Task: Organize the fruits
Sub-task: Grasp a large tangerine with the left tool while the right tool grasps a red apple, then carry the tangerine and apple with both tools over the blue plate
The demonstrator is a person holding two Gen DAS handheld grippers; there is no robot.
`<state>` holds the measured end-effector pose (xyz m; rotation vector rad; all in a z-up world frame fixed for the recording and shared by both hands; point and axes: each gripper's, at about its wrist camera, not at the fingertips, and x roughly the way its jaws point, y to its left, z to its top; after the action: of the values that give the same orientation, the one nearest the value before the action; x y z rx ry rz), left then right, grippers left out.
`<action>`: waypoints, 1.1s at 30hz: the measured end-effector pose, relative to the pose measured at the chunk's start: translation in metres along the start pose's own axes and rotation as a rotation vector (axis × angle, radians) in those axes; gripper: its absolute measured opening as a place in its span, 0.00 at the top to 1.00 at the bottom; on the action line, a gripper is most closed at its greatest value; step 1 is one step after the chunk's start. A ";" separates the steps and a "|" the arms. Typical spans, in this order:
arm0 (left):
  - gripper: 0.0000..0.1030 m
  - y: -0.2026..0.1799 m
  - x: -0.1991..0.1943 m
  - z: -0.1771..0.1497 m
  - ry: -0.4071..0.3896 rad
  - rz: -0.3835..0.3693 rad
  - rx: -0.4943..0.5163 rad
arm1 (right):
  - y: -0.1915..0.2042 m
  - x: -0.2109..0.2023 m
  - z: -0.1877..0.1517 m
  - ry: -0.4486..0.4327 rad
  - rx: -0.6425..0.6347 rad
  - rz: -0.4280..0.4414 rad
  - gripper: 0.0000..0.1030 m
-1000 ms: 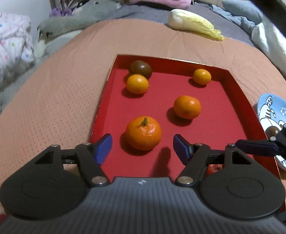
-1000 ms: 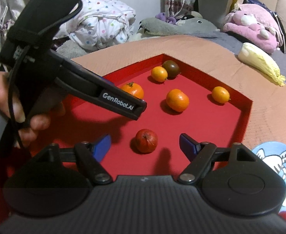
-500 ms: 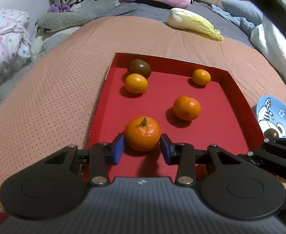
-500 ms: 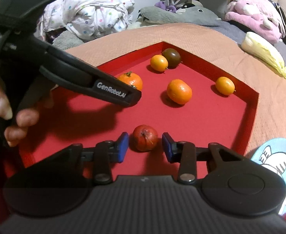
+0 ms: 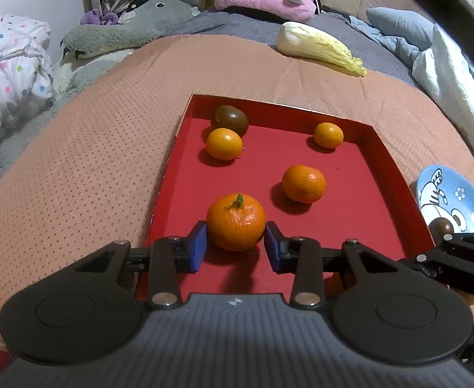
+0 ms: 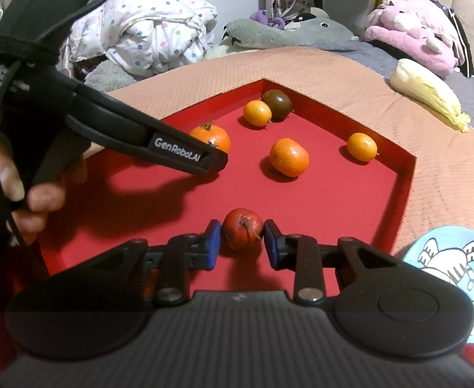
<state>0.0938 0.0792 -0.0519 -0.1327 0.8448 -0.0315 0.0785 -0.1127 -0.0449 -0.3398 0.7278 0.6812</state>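
A red tray (image 5: 387,158) (image 6: 405,168) lies on an orange mat. My left gripper (image 5: 236,244) is shut on a large stemmed mandarin (image 5: 236,222), which also shows in the right wrist view (image 6: 211,135). My right gripper (image 6: 241,242) is shut on a small red fruit (image 6: 241,233). Both fruits look slightly raised above the tray floor. In the tray lie three more orange fruits (image 5: 303,183) (image 5: 224,144) (image 5: 328,134) and a dark tomato (image 5: 230,119) at the far corner.
A blue cartoon plate (image 5: 453,197) (image 6: 447,258) sits right of the tray with a small dark fruit (image 5: 440,226) on it. A cabbage (image 5: 317,47) lies beyond the mat. Plush toys and bedding surround it. The hand-held left gripper body (image 6: 107,129) crosses the right wrist view.
Both grippers went from open around their fruits to shut on them. The mandarin and the red fruit now sit between the pads and appear a little raised.
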 end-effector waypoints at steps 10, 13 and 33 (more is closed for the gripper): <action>0.57 -0.015 -0.016 0.000 -0.030 -0.015 0.017 | -0.003 -0.017 -0.003 -0.029 0.008 -0.011 0.69; 0.57 -0.022 -0.020 0.000 -0.042 -0.023 0.028 | -0.005 -0.023 -0.005 -0.036 0.009 -0.018 0.69; 0.57 -0.098 -0.030 0.003 -0.096 -0.135 0.131 | -0.037 -0.068 -0.030 -0.085 0.074 -0.097 0.68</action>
<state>0.0785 -0.0149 -0.0151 -0.0679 0.7344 -0.2056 0.0510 -0.1859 -0.0163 -0.2751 0.6497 0.5726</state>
